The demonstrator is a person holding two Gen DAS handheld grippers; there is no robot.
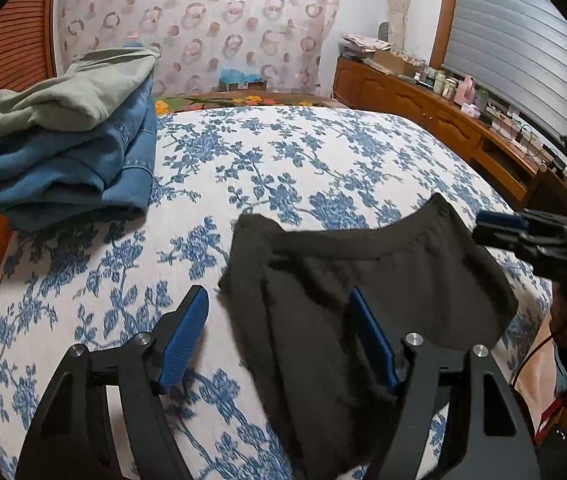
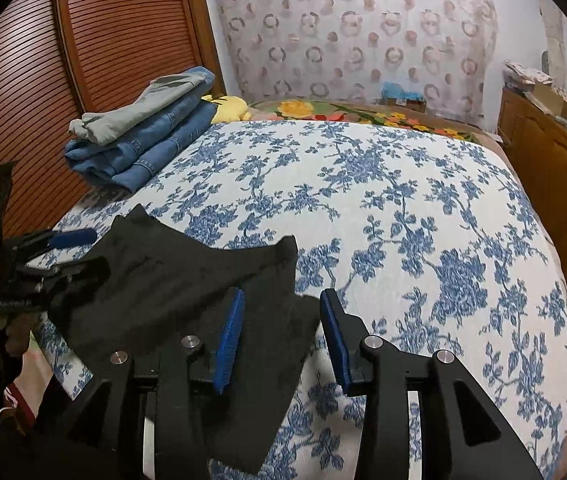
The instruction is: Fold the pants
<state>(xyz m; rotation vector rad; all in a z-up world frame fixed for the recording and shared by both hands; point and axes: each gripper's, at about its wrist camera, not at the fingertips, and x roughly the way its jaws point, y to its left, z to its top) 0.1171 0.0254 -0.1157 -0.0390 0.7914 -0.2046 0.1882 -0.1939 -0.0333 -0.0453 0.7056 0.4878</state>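
No readable text, label, brand, number or sign anywhere. Faint pale marking on body of left gripper (image 2: 65,254), seen at left edge of right wrist view: too small and blurred to make out. Bottles and jars on wooden sideboard (image 1: 435,108), far right of left gripper: labels too small to read.
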